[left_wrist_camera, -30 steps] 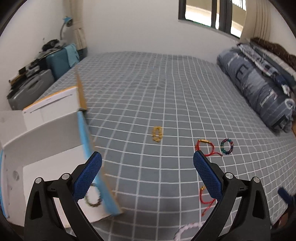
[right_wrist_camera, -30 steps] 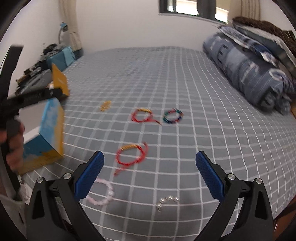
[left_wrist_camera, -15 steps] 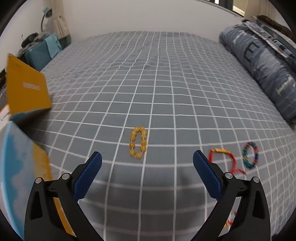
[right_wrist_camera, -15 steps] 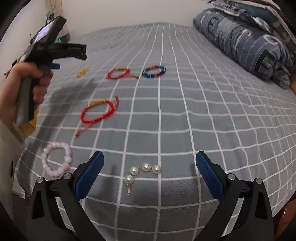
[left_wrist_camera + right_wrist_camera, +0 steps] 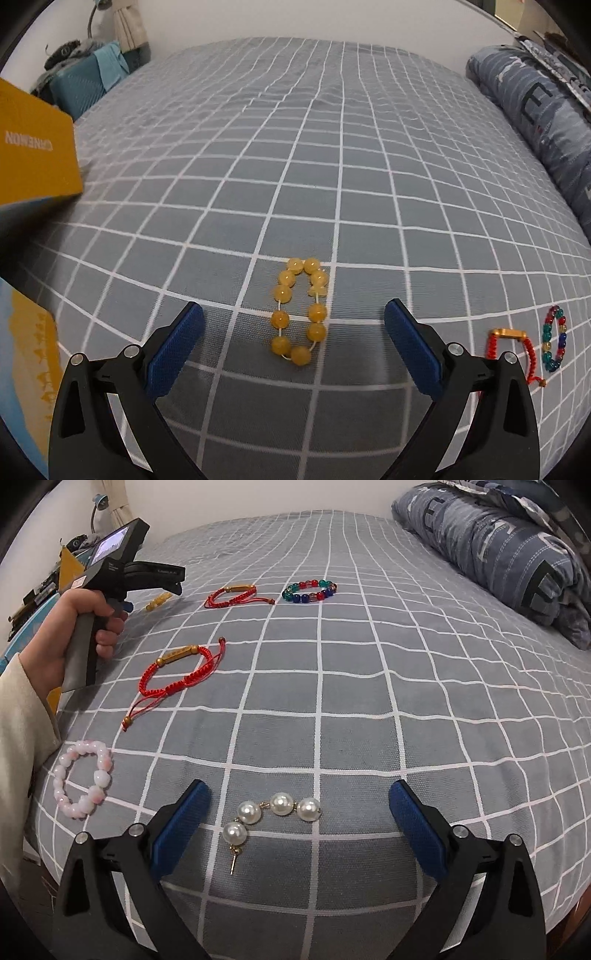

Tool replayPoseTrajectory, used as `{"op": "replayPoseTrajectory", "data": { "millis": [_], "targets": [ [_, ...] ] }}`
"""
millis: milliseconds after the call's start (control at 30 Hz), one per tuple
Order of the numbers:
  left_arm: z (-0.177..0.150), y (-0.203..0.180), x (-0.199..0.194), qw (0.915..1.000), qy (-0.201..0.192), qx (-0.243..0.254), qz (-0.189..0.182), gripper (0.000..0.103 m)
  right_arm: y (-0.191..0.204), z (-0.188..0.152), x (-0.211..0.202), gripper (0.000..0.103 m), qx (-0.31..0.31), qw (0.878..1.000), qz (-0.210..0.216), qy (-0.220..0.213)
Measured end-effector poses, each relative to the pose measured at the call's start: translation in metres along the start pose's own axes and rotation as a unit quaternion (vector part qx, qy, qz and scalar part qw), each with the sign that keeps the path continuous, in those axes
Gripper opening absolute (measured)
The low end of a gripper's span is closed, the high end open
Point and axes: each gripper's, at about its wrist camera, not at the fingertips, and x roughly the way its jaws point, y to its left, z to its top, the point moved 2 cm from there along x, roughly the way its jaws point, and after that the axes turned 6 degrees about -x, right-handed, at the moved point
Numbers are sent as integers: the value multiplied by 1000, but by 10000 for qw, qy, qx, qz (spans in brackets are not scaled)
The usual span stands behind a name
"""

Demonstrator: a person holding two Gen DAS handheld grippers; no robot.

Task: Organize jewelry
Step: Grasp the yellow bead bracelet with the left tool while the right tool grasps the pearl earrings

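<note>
Left hand-held gripper (image 5: 293, 338) wide open, empty, straddling the loop of round, glossy amber-yellow beads (image 5: 299, 312) lying flat on the grey, white-gridded bed sheet (image 5: 332, 166). Right hand-held gripper (image 5: 297, 814) likewise spread and empty, poised just short of the short chain of four white pearls with a small gold pin (image 5: 271, 814), also loose on the sheet. Risk, probably: smooth hard spheres rolling or squirting out from between ribbed blue pads on closing; soft woven cloth bunching up and getting pinched along with the string; fine pin snagging the weave. Further out, a pale pink chunky-bead bracelet (image 5: 83, 777), a red braided cord bracelet with a gold tube (image 5: 181, 670), a second red cord bracelet (image 5: 236, 594), a multicoloured glass-bead bracelet (image 5: 308, 590). Yellow-and-blue cardboard box (image 5: 35, 147) at far left; rolled blue quilt (image 5: 498, 542) beyond.
</note>
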Motion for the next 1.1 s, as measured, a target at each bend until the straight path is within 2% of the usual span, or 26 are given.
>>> {"op": "replayPoseTrajectory", "data": {
  "millis": [100, 167, 233, 267, 300, 333, 367, 667, 967, 1100],
  "targets": [
    [0, 3, 8, 10000, -2, -29, 24, 89, 2, -2, -1, 73, -103, 9999, -91, 28],
    [-1, 6, 8, 9998, -51, -161, 117, 74, 4, -3, -2, 63, -176, 9998, -93, 13],
    [-5, 2, 5, 9999, -95, -29, 132, 48, 8, -5, -4, 51, -277, 9995, -141, -10],
    [-6, 0, 3, 9999, -88, 42, 119, 40, 10, -7, -6, 42, -327, 9993, -169, -18],
    [-7, -3, 2, 9998, -75, 116, 127, 25, 11, -7, -7, 29, -361, 9991, -232, -26],
    [-8, -5, 0, 9997, -66, 160, 155, 15, 10, -7, -7, 26, -361, 9990, -276, -26],
    [-8, -7, 0, 9997, -46, 184, 180, 11, 9, -6, -7, 22, -346, 9990, -291, -23],
    [-4, 0, -7, 10000, -2, -28, 59, 9, 2, -2, -14, 22, -265, 9996, -87, -66],
    [0, -1, -31, 9999, -128, -59, -2, 9, 2, 7, -29, 22, -257, 9992, -111, -282],
    [-6, -1, -45, 9998, -178, -81, -52, 9, 3, 7, -28, 22, -261, 9994, -74, -206]
  ]
}}
